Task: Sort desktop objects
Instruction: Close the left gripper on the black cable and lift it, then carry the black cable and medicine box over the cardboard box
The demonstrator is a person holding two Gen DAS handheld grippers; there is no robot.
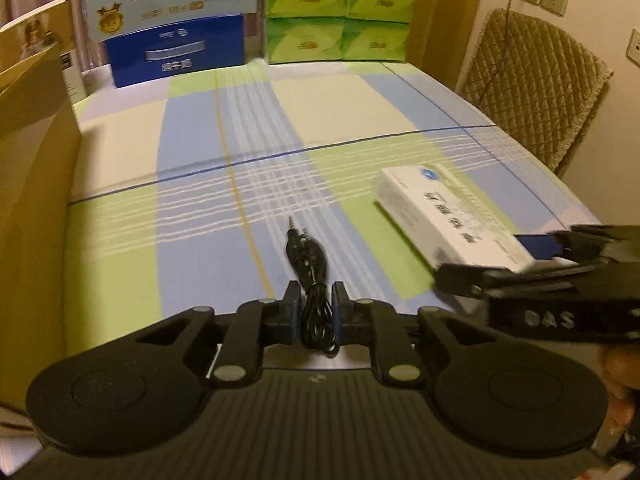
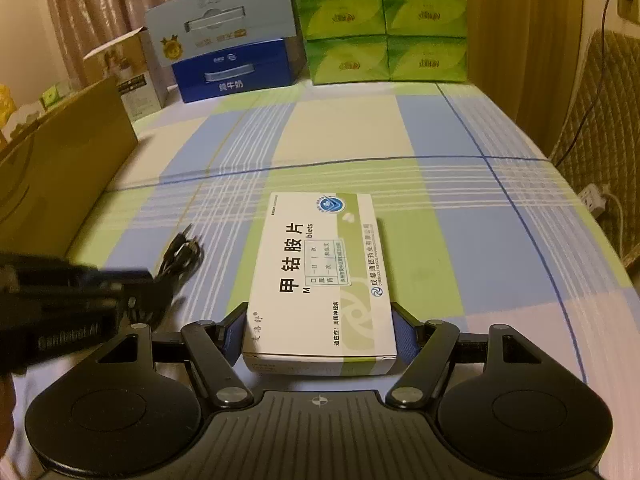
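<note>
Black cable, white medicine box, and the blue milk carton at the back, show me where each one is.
black cable (image 1: 307, 252): left wrist view, on the bundled plug end ahead of the jaws.
white medicine box (image 2: 320, 276): right wrist view, middle of its printed top face.
blue milk carton (image 2: 236, 74): right wrist view, on its front panel.

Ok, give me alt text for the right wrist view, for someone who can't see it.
The right tool clamps a white and green cardboard medicine box over a blue, green and cream checked cloth. At left, the blurred left tool holds a coiled black cable.
</note>
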